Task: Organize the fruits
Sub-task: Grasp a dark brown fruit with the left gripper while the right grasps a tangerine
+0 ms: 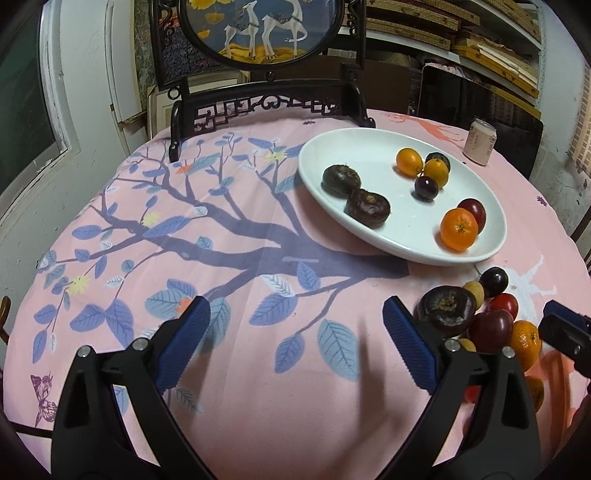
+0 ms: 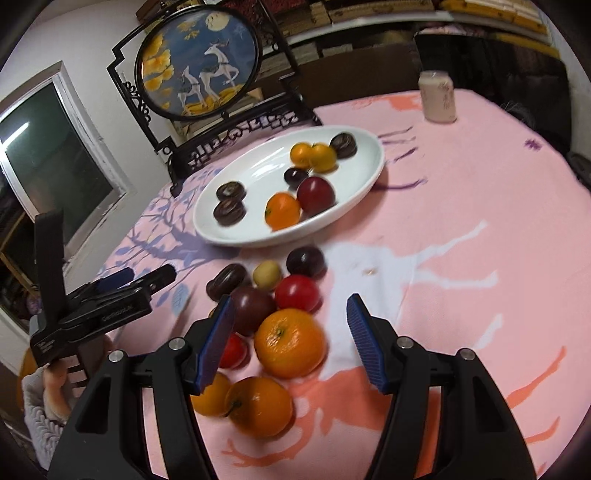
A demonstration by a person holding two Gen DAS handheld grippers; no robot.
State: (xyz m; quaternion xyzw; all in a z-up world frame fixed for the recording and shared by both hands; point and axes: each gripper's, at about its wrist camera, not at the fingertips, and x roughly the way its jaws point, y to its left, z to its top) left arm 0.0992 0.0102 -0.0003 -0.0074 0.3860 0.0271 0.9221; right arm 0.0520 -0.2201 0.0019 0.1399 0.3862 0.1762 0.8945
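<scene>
A white oval plate (image 1: 321, 155) (image 2: 365, 155) holds several fruits: dark water chestnuts (image 1: 340, 180), small oranges (image 1: 409, 163), a dark plum (image 1: 426, 187) and a mandarin (image 1: 458, 229) (image 2: 282, 210). A loose pile lies on the pink cloth in front of it: a water chestnut (image 1: 445, 311) (image 2: 228, 281), plums, red tomatoes (image 2: 297, 293) and mandarins (image 2: 290, 343). My left gripper (image 1: 295, 332) is open and empty, just left of the pile. My right gripper (image 2: 290, 338) is open, its jaws on either side of the nearest mandarin, not closed on it.
A carved black stand with a round deer painting (image 1: 264, 26) (image 2: 195, 62) stands at the table's far edge. A pale drink can (image 1: 480, 141) (image 2: 438, 96) stands beyond the plate. Shelves and a dark chair are behind the table.
</scene>
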